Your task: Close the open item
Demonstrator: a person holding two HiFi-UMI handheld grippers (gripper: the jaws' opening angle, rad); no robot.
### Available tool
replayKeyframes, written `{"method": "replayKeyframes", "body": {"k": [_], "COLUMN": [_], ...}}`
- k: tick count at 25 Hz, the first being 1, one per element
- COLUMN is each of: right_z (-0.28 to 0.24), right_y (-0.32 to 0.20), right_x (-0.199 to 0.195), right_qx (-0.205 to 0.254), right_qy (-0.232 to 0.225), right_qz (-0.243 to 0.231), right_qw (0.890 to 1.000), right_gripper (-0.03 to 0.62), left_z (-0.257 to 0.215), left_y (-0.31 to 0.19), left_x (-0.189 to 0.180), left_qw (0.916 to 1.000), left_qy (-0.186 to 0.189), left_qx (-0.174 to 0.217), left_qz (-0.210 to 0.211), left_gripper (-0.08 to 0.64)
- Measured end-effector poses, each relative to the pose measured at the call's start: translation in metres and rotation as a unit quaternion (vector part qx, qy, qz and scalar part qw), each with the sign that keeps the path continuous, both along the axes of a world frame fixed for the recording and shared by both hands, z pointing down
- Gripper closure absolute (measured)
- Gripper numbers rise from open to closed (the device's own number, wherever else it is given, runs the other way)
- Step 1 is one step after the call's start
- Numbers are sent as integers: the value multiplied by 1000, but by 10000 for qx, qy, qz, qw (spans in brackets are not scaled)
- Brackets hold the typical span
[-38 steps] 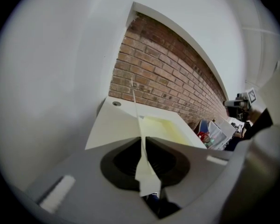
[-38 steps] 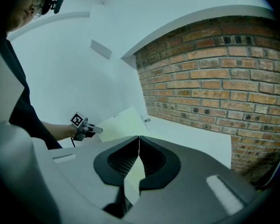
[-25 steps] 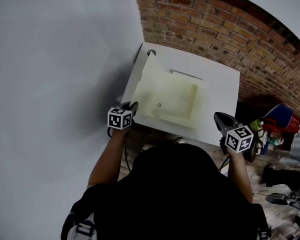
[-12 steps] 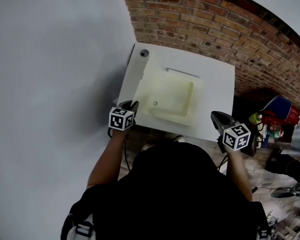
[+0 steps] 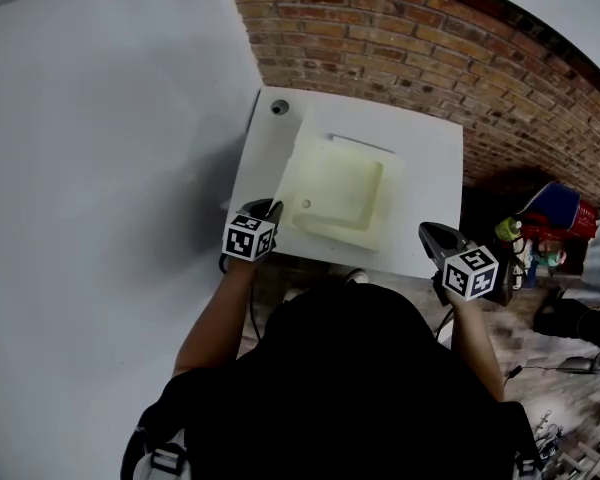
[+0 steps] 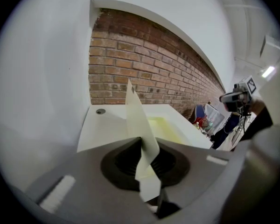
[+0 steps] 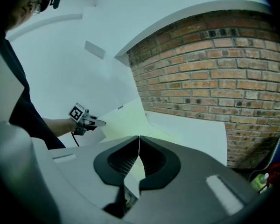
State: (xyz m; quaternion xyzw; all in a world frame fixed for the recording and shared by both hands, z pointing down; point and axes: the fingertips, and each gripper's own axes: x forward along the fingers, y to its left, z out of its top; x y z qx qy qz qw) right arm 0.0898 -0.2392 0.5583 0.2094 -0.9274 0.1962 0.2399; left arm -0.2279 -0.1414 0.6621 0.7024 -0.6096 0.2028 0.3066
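Left gripper (image 5: 267, 209) is clamped narrow on the cream lid (image 5: 340, 193), pinching its 7 o'clock corner, and the sheet rises edge-on from the pads. Right gripper (image 5: 432, 234), jaws together and empty, waits at 4 o'clock off the white unit (image 5: 435, 158). The lid looks narrower from above than a second ago, so the closing swing seems under way. It's thin, pale, with a sunken square panel.

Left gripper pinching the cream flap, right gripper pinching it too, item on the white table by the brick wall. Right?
Not quite. The right gripper view shows the right gripper shut on nothing, clear of the item. The rest holds: the left gripper pinches the cream flap, on the white table by the brick wall.
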Motion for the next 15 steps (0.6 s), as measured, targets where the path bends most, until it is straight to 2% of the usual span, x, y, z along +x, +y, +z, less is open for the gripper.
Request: {"method": "replayKeyframes", "body": {"k": [9, 15], "right_z": [5, 11], "right_y": [3, 9], "right_x": [7, 15], "right_qx": [-46, -77], "right_qy": [28, 98], "right_qz": [99, 178], "right_qw": [9999, 9998], "right_gripper": [589, 589], "left_z": [-3, 1], "left_y": [-11, -17], "left_x": [20, 36], "left_qw": [9994, 9975], "left_qy": [-105, -325], "left_qx": [-27, -125], "left_qz": [330, 614], "left_gripper": [532, 532]}}
